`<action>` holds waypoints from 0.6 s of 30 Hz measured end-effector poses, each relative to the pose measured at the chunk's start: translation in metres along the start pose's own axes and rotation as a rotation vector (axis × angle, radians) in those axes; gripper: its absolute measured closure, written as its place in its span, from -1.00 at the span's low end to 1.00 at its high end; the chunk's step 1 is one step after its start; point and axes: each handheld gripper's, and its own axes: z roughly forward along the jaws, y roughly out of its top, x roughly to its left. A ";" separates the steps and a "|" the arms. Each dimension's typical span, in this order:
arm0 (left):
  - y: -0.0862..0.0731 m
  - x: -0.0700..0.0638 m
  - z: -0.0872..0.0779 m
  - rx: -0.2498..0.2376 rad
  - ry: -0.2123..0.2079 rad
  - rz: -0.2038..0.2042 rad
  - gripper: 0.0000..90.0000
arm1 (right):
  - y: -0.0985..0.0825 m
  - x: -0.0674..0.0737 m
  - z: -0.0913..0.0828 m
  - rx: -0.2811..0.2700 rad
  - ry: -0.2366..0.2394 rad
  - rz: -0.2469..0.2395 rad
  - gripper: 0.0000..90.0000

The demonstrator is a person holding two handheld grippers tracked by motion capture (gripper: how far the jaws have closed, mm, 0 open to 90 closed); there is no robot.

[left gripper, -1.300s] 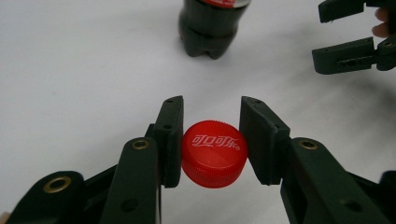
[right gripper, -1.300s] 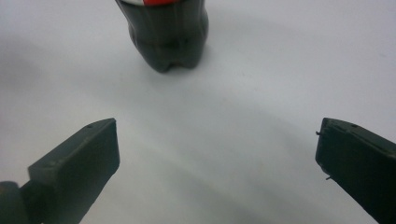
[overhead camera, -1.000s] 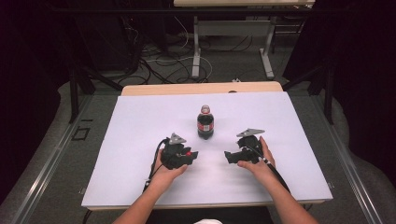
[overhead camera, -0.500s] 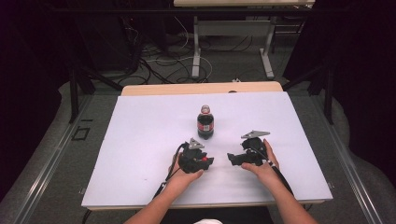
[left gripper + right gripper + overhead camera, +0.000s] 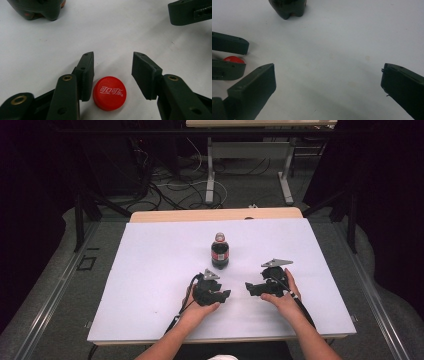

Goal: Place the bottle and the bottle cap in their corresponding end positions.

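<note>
red cap released between the left jaws, cola bottle standing beyond

left gripper (image 5: 112, 72): i see its two black jaws parted a little, having just been opening. the red cap (image 5: 109, 93) lies flat on the white table (image 5: 120, 32) between them, printed top up. it sits deep in the gap, close against the inner face of the jaw on the left of the left gripper view and clearly apart from the jaw on the right, so neither pad presses on it. the gripper is low over the table, with its hand (image 5: 200, 307) behind it in the high view.

outward from this gripper: the dark foot of the bottle (image 5: 37, 10) stands ahead and off to the left of the jaws, well apart from the cap. one jaw tip of the right gripper enters at the upper right corner of the same view.

right gripper (image 5: 329, 82): i read its jaws as spread wide, with only bare table between them. the left gripper's jaws and a sliver of the cap lie just off its left jaw, and the bottle's foot stands ahead, beyond that jaw.

high view: the two grippers face each other across a small gap near the table's front, and the bottle (image 5: 220, 252) stands upright just beyond that gap, nearer the left gripper. its neck top looks pale, without the red cap.
</note>
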 end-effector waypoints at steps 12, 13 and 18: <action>0.003 0.021 -0.020 -0.008 0.047 -0.051 -0.21 | -0.002 0.000 0.001 0.008 -0.002 -0.007 -1.00; 0.003 0.024 -0.023 -0.014 0.056 -0.050 -0.23 | -0.003 0.000 0.001 0.010 -0.003 -0.002 -1.00; 0.000 0.039 -0.039 -0.047 0.103 -0.050 -0.37 | -0.004 -0.001 0.002 0.014 -0.010 -0.003 -1.00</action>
